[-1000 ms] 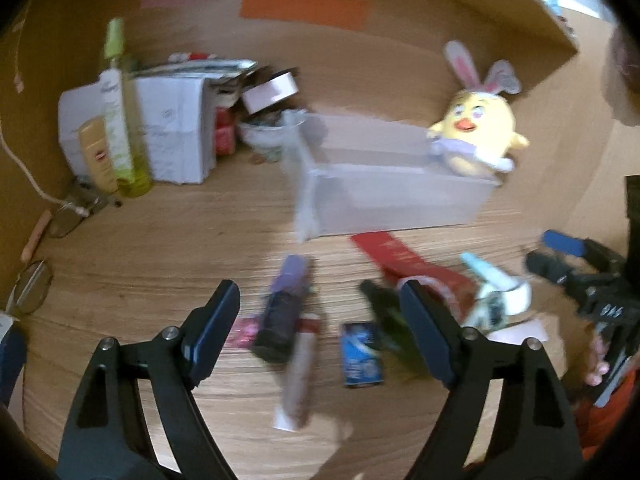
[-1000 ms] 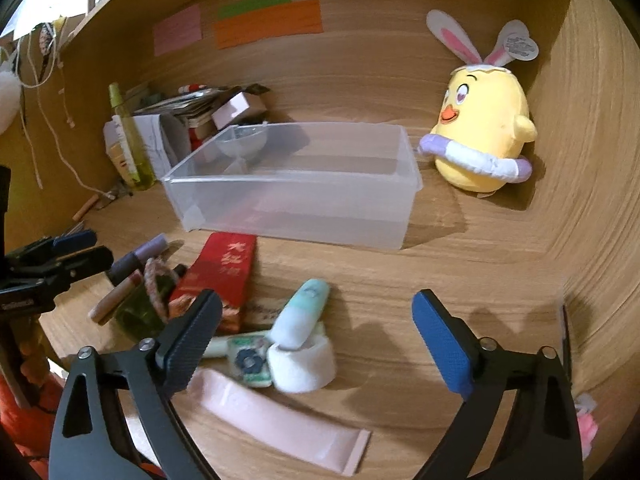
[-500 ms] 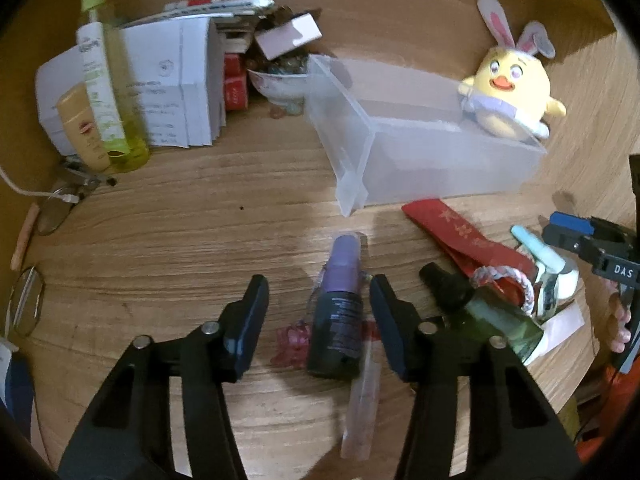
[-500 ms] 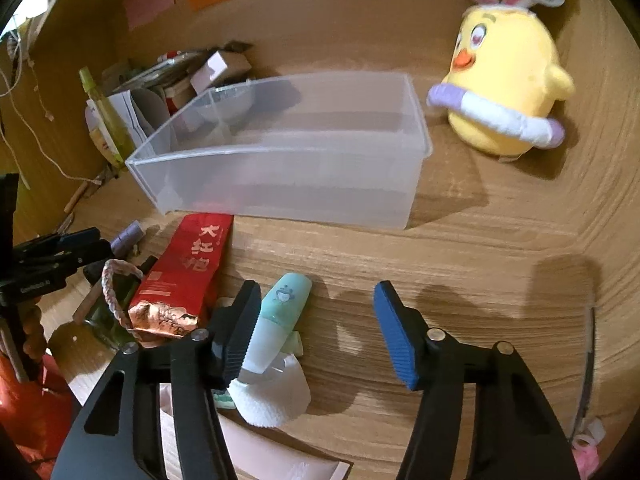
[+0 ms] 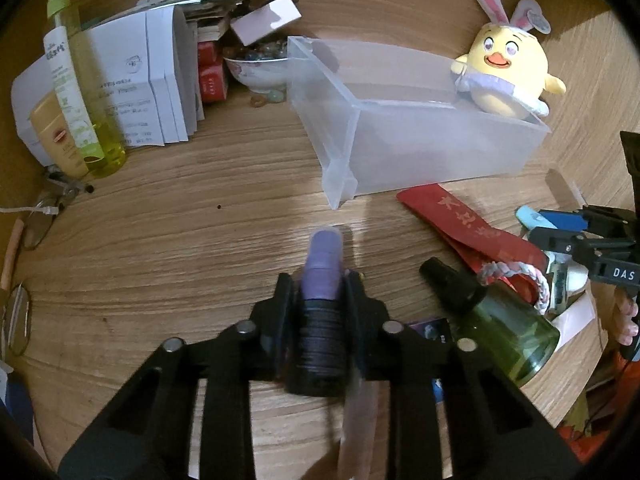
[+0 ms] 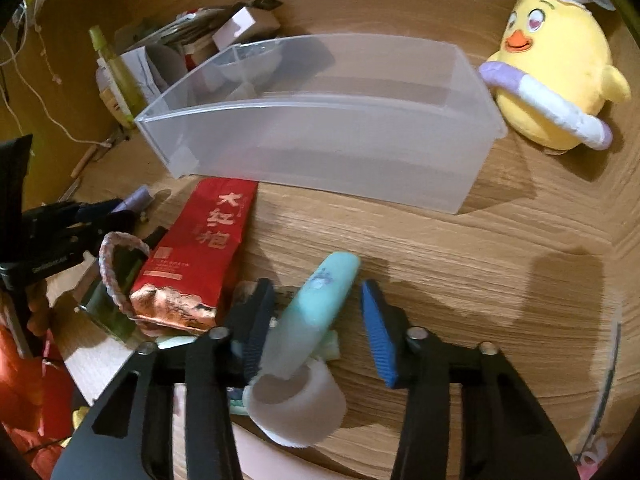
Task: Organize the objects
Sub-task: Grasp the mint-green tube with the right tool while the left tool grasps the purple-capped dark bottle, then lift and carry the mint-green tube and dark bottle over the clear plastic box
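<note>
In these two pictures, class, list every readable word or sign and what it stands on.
"大红袍": red packet.
"DAS": right gripper, on its black body.
Too small or blurred: tall yellow-green bottle, orange tube, white paper boxes, left gripper lettering.

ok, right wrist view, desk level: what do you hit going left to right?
Green glass bottle → red foil tea packet → mint-green tube between the right gripper's closing jaws → yellow chick plush with bunny ears.
</note>
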A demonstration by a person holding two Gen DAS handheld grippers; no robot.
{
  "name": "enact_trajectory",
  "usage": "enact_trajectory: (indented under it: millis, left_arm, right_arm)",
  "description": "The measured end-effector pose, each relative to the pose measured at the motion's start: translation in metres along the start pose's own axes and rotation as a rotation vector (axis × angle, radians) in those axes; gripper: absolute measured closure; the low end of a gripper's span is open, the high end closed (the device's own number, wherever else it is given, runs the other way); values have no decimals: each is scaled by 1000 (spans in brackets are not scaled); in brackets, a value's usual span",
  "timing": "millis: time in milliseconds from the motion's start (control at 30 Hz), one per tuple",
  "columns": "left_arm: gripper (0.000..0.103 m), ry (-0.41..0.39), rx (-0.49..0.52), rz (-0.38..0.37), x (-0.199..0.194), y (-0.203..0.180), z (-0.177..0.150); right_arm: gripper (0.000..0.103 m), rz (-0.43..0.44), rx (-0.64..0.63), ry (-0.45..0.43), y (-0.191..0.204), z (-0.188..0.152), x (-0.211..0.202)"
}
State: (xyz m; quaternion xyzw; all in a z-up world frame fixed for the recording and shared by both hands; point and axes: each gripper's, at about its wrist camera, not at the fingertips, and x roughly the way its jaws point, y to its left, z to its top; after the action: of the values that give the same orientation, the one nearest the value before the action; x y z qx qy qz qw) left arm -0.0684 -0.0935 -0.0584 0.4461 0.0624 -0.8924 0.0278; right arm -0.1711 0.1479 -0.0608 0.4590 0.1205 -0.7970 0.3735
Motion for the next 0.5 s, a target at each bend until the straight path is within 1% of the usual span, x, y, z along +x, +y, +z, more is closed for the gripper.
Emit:
enact_trajectory:
  millis: [33,100,200,300,400,500]
  left_arm:
    - [78,-2,1,1,0,0,0]
    - [77,-7,2,-3,-1,-1,-1]
    - [78,-30,4,13,-5,-2,-2]
    - [78,-53,-12,10,-11,-1,-1]
    - [78,-80,-22,11,-21,0,0]
    - [78,-118,-29,17,-33,0,2]
  right_arm:
    - [71,8,3,3,0,0,0]
    - [73,8,3,0,-1,1,0]
    - [82,-18,-4,-13,0,1,-2]
    - [82,-17,-7,-19,1,0,-5]
    - [82,-40,-16,-33,2,-2,-8]
    - [82,-41,-14,-60,3,-1,-15]
